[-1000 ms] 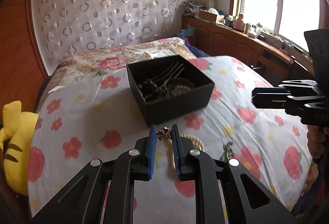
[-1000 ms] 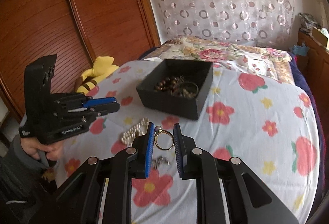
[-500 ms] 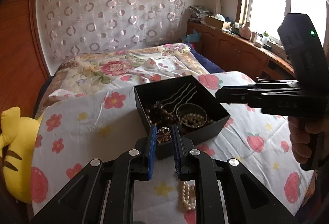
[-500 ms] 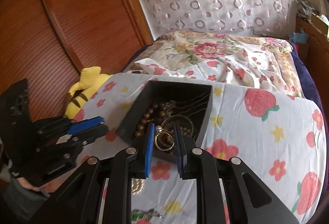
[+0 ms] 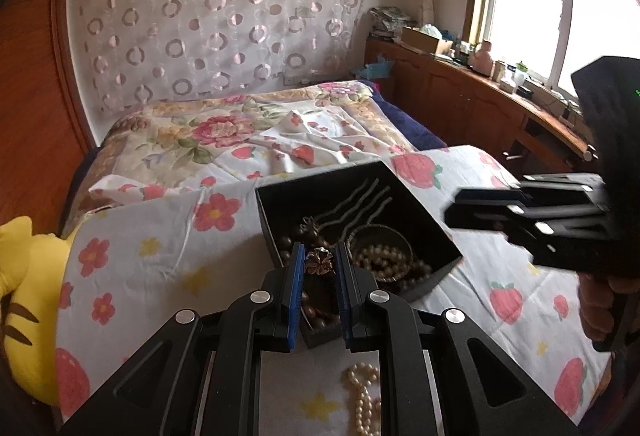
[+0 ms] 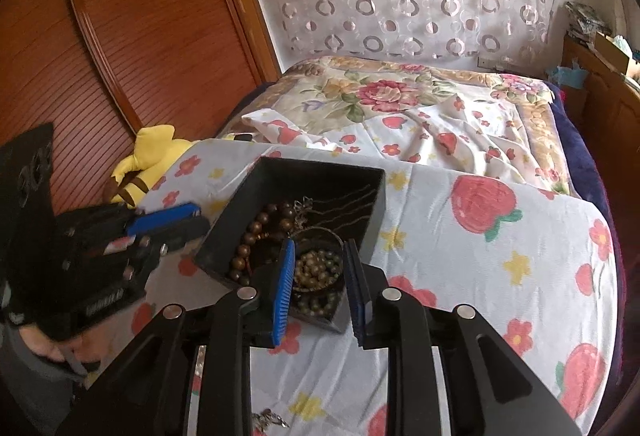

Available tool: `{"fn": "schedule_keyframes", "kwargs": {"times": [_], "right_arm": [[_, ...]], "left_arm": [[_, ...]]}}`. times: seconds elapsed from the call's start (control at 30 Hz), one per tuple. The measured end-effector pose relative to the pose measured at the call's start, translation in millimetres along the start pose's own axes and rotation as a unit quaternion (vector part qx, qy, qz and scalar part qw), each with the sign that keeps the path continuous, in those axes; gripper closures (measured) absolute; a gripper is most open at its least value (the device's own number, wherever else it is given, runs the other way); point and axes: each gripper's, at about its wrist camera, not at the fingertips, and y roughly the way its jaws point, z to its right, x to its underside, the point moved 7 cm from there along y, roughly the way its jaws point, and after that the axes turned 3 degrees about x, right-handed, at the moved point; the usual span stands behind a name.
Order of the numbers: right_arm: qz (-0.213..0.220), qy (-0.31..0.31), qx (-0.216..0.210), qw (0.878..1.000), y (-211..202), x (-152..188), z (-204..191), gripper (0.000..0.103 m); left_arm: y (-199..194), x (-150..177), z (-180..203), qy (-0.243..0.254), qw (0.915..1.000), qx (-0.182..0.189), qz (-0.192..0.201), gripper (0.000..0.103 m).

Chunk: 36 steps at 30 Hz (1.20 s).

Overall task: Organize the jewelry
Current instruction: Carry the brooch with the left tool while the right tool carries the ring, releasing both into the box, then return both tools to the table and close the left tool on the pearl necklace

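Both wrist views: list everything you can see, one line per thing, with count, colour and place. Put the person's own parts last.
black box: one, black, open, on the strawberry sheet
brown bead strand: one, dark brown, inside the box
round dish of pearly beads: one, dark, inside the box
wavy hairpins: several, silver, at the box's far side
flower brooch: one, bronze, pinched in the left gripper above the box
pearl strand: one, cream, on the sheet near the camera
strawberry sheet: one, white with red print
plush toy: one, yellow, at the bed's edge
left gripper: blue pads, shut on the brooch
right gripper: jaws just opened, nothing between them, over the box
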Motion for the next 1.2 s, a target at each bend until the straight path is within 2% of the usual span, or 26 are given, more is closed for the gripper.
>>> {"fn": "schedule_keyframes", "kwargs": {"times": [0.07, 0.1, 0.13, 0.4, 0.57, 0.93, 1.2], "right_arm": [[0.005, -0.008, 0.005, 1.0, -6.8, 5.4, 0.4, 0.076], [0.007, -0.011, 0.005, 1.0, -9.3, 7.4, 0.4, 0.076], [0.009, -0.014, 0.005, 1.0, -13.0, 10.5, -0.4, 0.076], [0.015, -0.062, -0.002, 0.998, -33.6, 51.3, -22.6, 0.076], [-0.01, -0.093, -0.006, 0.996, -28.5, 88.7, -40.0, 0.076], [-0.031, -0.118, -0.041, 0.992, -30.6, 133.0, -82.4, 0.076], [-0.049, -0.151, -0.008, 0.987, -16.3, 146.8, -92.3, 0.076]], "left_arm": [[0.2, -2.5, -0.6, -0.001, 1.0, -0.004, 0.003, 0.075], [-1.3, -3.6, -1.1, -0.002, 1.0, -0.006, 0.007, 0.062], [-3.5, -3.7, -1.4, -0.002, 0.9999, -0.008, 0.012, 0.053], [-19.2, 16.6, -8.4, -0.003, 0.9995, -0.023, 0.02, 0.035], [-22.6, 39.9, -10.1, 0.004, 0.9998, -0.02, 0.008, 0.032], [-35.0, 88.9, -11.8, 0.0, 0.9998, -0.01, -0.016, 0.031], [-43.8, 107.4, -10.8, -0.005, 0.9998, -0.001, -0.021, 0.031]]}}
